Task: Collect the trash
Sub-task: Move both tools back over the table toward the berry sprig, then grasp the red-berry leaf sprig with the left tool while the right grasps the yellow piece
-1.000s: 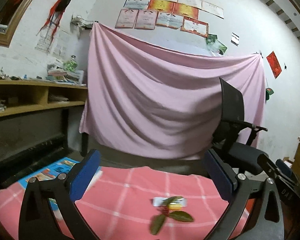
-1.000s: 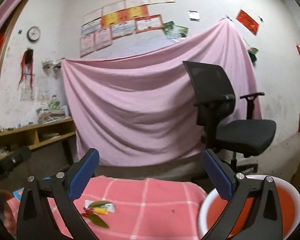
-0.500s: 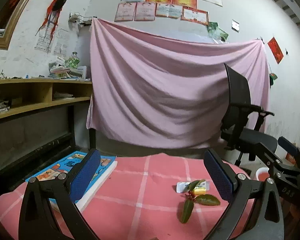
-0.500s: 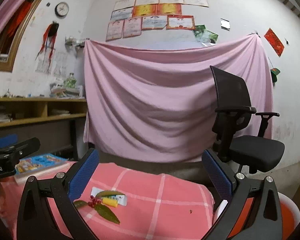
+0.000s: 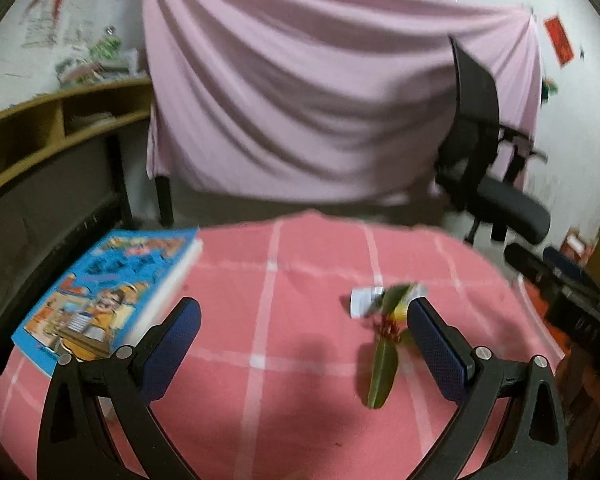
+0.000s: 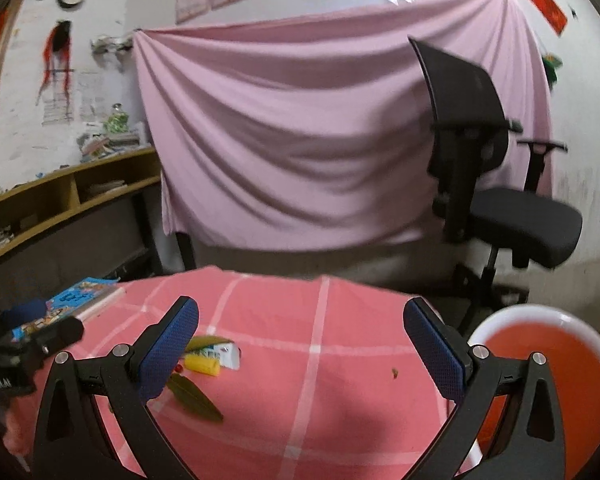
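A small pile of trash lies on the pink checked tablecloth: a leafy twig with red berries, a white wrapper and a yellow scrap. In the right wrist view the twig and wrapper lie by my left finger. My left gripper is open and empty above the cloth, the pile near its right finger. My right gripper is open and empty over the table's right part. A white bin with an orange-red inside stands right of the table.
A blue picture book lies at the table's left edge. A black office chair stands behind the table on the right. A pink sheet hangs at the back. A wooden shelf runs along the left wall.
Both grippers have tilted down and moved forward over the table. The trash pile and book now appear larger and closer. Both grippers stay open.
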The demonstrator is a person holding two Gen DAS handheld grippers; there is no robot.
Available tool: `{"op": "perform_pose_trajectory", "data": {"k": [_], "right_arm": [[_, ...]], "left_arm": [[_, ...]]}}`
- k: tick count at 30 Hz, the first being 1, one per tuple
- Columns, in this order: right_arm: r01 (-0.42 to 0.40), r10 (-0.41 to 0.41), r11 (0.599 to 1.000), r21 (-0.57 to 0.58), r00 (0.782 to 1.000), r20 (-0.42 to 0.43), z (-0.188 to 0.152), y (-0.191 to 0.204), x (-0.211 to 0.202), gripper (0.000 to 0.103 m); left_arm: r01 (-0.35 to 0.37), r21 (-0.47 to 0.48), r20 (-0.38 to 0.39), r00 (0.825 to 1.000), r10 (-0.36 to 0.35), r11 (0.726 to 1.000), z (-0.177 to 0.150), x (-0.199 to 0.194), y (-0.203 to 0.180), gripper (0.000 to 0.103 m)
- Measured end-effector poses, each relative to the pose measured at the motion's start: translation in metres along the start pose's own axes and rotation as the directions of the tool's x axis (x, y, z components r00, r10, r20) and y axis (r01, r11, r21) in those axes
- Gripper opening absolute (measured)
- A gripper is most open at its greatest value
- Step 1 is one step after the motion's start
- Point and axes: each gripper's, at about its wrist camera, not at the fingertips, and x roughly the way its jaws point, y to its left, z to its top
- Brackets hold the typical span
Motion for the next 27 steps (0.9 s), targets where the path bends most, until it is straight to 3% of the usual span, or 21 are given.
{"op": "perform_pose_trajectory", "data": {"k": [3, 13, 18, 20, 21, 23, 27], "right_arm": [[-0.008, 0.009, 1.000, 0.020, 0.997, -0.070, -0.002, -0.003, 0.011, 0.103], [0.000, 0.031, 0.992, 0.127, 0.970, -0.242, -0.011, -0.019, 0.038, 0.103], [-0.008, 0.042, 0.992, 0.125, 0.962, -0.269, -0.010, -0.018, 0.040, 0.103], [-0.015, 0.046, 0.994, 0.113, 0.960, -0.276, -0.010, -0.015, 0.040, 0.103], [-0.018, 0.047, 0.994, 0.107, 0.959, -0.279, -0.010, -0.016, 0.042, 0.103], [-0.023, 0.050, 0.995, 0.095, 0.957, -0.287, -0.010, -0.014, 0.043, 0.103], [-0.032, 0.054, 0.997, 0.075, 0.948, -0.312, -0.011, -0.011, 0.048, 0.103]], "left_arm": [[0.007, 0.017, -0.081, 0.997, -0.006, 1.000, -0.005, 0.016, -0.004, 0.101], [0.069, 0.032, -0.218, 0.974, -0.060, 0.997, -0.014, 0.042, -0.013, 0.099], [0.097, 0.058, -0.238, 0.968, -0.080, 0.994, -0.016, 0.045, -0.018, 0.069], [0.118, 0.070, -0.236, 0.967, -0.098, 0.991, -0.016, 0.043, -0.020, 0.045], [0.124, 0.074, -0.238, 0.966, -0.103, 0.990, -0.015, 0.044, -0.022, 0.040], [0.143, 0.080, -0.248, 0.961, -0.119, 0.987, -0.017, 0.045, -0.023, 0.019], [0.146, 0.062, -0.252, 0.959, -0.126, 0.987, -0.017, 0.046, -0.021, 0.007]]}}
